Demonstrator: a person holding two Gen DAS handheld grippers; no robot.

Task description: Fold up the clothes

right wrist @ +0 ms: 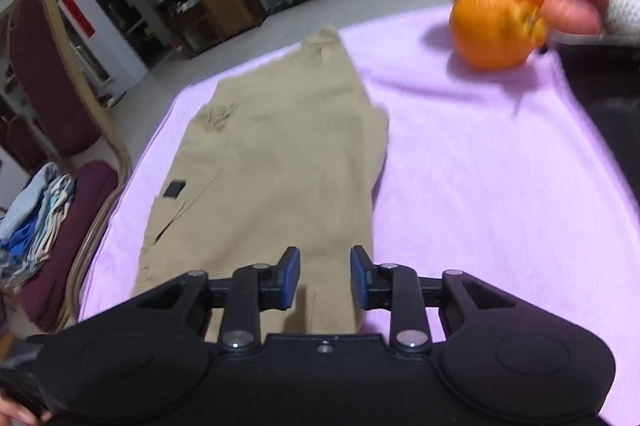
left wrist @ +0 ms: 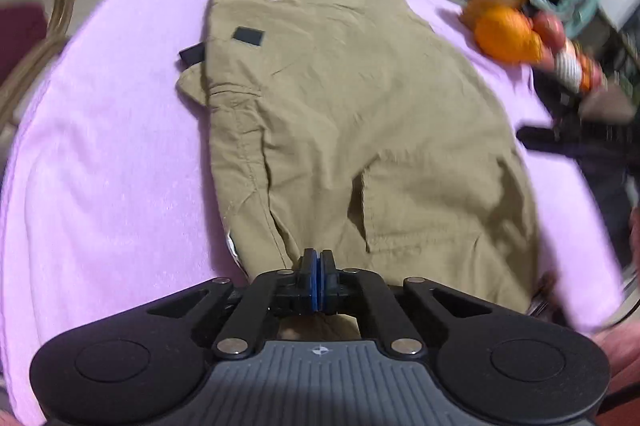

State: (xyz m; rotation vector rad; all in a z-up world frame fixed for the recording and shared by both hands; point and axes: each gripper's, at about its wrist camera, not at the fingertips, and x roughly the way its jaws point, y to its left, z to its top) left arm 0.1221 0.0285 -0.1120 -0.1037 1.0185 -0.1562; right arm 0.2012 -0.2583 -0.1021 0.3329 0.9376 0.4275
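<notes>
Khaki trousers (left wrist: 340, 98) lie flat on a purple cloth (left wrist: 100, 146) over the table, already doubled lengthwise by the look of it, one leg stacked on the other. A black patch and a loose pocket flap sit on the side toward the chair. The far end reaches almost to the cloth's far edge; the near end lies right under both grippers.

Left gripper (left wrist: 318, 266): jaws fully together, blue pads meeting at the near hem. Whether a pinch of fabric is caught between them I cannot tell; the pads meet right at the cloth's edge, and no fold of khaki shows above them. Judged as a grip, or an attempt at one, on the near corner.

Right gripper (right wrist: 325, 276): jaws narrowly apart, pads either side of a strip of the near end, close to the trousers' right edge. Nothing visibly pressed. Likely placed to take the other near corner, so both ends of the hem can lift together.

Step in hand, as I read it: seizing the near end to carry it over toward the far end.

Outward: an orange (right wrist: 494, 26) and other fruit beside a blurred bottle on the right of the cloth, apart from the trousers. A red chair (right wrist: 52, 98) on the left with a stack of clothes (right wrist: 36, 218) on its seat.
</notes>
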